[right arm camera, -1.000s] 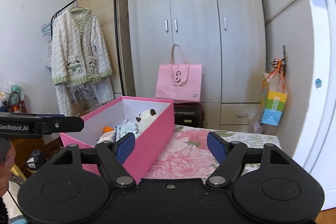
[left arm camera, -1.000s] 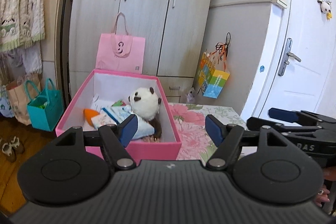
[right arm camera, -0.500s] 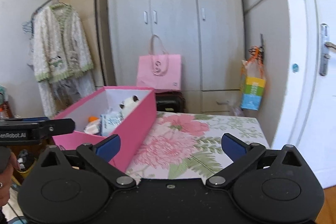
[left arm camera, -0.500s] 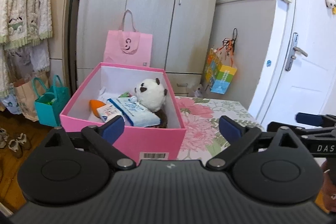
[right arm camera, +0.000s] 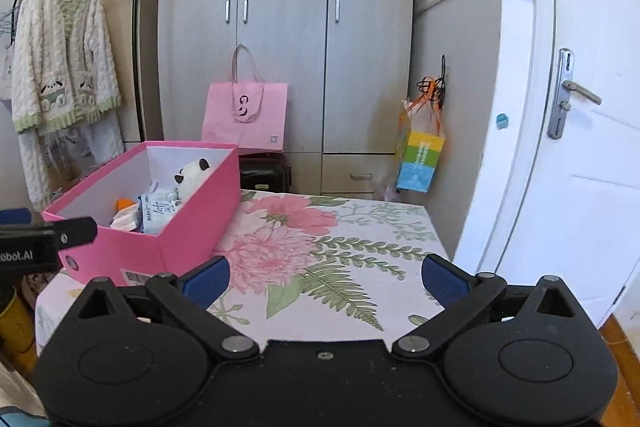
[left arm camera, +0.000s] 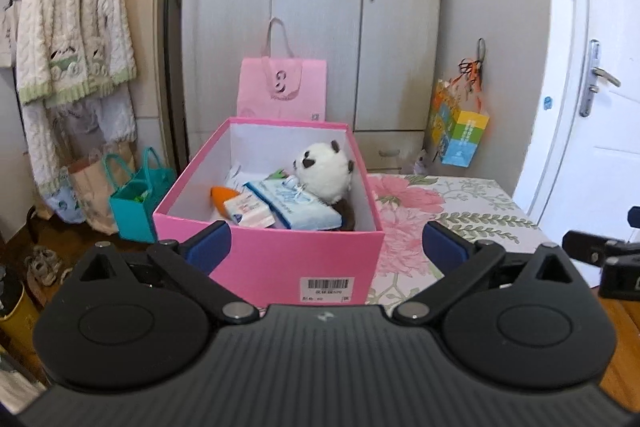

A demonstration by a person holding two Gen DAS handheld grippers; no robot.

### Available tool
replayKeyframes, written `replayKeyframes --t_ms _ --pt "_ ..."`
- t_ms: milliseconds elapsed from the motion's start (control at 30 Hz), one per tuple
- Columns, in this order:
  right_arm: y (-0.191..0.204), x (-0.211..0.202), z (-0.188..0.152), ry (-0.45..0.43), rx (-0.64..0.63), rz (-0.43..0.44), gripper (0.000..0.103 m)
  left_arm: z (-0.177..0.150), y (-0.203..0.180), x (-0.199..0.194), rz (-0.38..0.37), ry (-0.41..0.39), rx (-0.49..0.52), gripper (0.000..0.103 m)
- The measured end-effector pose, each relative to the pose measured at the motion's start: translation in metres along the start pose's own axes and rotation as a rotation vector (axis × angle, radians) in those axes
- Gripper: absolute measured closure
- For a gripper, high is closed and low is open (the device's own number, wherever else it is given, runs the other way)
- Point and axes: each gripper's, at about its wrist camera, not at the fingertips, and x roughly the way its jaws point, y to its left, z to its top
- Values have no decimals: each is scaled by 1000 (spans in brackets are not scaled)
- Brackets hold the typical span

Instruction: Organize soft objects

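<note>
A pink box [left arm camera: 280, 259] stands on the floral cloth [left arm camera: 460, 211]. In it lie a panda plush [left arm camera: 324, 171], a blue tissue pack [left arm camera: 292, 205], a small white pack [left arm camera: 248, 213] and an orange soft item [left arm camera: 224, 193]. My left gripper [left arm camera: 326, 247] is open and empty, held back from the box's near wall. My right gripper [right arm camera: 324, 279] is open and empty above the floral cloth [right arm camera: 340, 247], to the right of the box [right arm camera: 188, 227]. The panda [right arm camera: 192, 173] and tissue pack [right arm camera: 160, 211] show over the box rim.
A grey wardrobe [left arm camera: 312, 7] stands behind with a pink paper bag [left arm camera: 282, 91] in front of it. A colourful bag [left arm camera: 458, 135] hangs on the wall at the right. A white door [right arm camera: 580, 147] is at the far right. A robe [left arm camera: 68, 39] hangs at the left above teal bags [left arm camera: 136, 203].
Both grippers have pulled back and up from the box and opened wider. The box and its contents look unmoved.
</note>
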Motion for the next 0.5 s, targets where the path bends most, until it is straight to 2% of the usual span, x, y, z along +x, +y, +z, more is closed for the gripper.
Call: replayKeyframes --t_ms 100,233,500 --pt "5 -1 -3 11 -41 13 0 -4 -3 -2 -39 -12 22 0" --pt "10 -4 -8 1 -55 8 0 -9 -8 -5 -18 -39 49 0" --pt "7 -8 -12 -25 -23 20 0 -16 -12 -5 22 -20 74 0"
